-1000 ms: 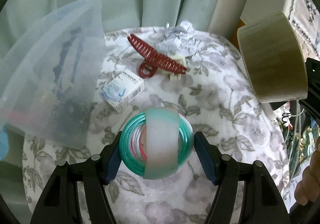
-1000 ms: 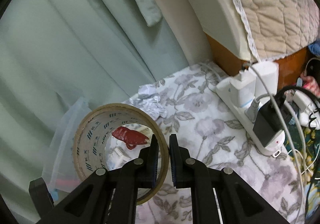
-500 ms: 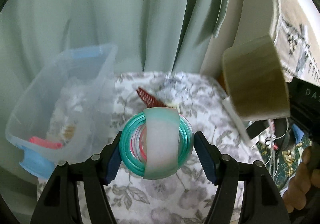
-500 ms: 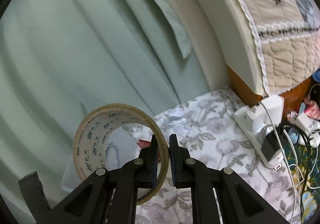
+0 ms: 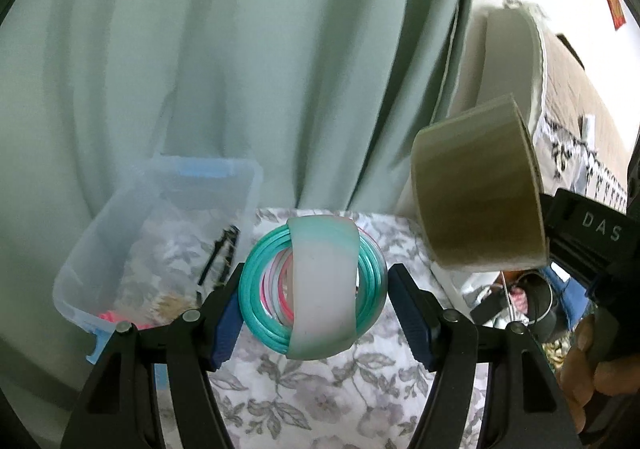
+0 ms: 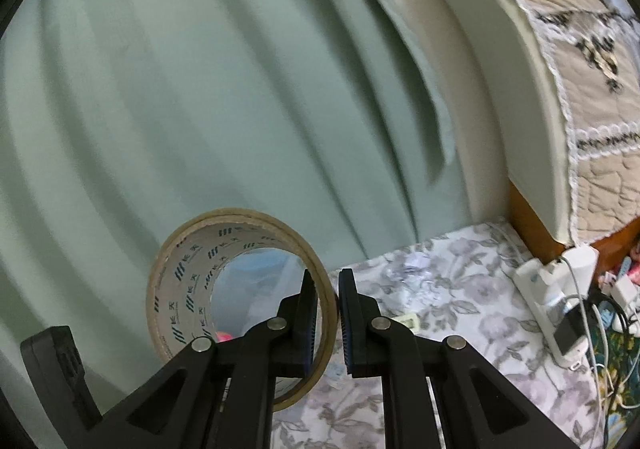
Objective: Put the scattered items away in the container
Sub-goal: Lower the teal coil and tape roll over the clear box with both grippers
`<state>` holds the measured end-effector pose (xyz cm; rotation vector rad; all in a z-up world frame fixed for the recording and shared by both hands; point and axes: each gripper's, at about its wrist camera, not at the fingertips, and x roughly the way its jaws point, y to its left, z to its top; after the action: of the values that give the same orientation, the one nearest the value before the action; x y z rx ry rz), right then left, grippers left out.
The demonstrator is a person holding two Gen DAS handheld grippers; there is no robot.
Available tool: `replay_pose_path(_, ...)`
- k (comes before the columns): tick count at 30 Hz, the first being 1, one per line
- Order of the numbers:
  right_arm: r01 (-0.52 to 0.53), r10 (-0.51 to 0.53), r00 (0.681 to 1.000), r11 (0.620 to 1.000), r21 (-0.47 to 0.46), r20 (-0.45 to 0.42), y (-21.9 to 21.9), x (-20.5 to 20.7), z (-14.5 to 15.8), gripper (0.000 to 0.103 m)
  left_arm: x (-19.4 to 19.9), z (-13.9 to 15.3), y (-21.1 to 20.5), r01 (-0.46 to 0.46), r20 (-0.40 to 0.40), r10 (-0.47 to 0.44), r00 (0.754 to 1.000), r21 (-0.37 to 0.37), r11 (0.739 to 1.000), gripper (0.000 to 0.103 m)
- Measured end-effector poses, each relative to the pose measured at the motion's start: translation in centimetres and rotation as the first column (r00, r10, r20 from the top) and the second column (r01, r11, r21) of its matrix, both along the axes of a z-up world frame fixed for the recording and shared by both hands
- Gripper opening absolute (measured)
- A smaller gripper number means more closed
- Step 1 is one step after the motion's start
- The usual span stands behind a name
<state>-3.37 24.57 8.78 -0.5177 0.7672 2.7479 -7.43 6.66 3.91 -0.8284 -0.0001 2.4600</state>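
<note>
Left gripper (image 5: 314, 289) clamping teal bangle bundle (image 5: 316, 285), clear container (image 5: 160, 249) (partly filled) behind-left, tape roll (image 5: 478, 193) held aloft right

A teal and pink ring bundle (image 5: 316, 285) with a frosted band is seen against a grey-flowered cloth (image 5: 320, 401), a brown tape roll (image 5: 476, 197) at two o'clock.

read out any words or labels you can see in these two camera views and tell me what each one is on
"DAS": white letters on the black body of the right gripper; the word is cut off there.
Repeated blue logo with two Chinese characters, too small to read: inner core of the tape roll.
Nothing else carries readable text.
</note>
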Motion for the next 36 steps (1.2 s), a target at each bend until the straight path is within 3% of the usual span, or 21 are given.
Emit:
replay_pose_path(14,-0.112,0.111,0.994,0.992,0.056,0.021,-5.2,-4.2,0.9,0.012,-2.6,0.6,-7.0,-0.133,-0.003,0.134,0.991,0.083,0.988,0.07)
replay_pose_path(36,-0.247,0.234,0.963,0.965,0.086,0.136,-10.6,-11.4,-1.1,0.012,-7.3,-1.6,-14.7,-0.316,0.063,0.31,0.949,0.158,0.935,0.07)
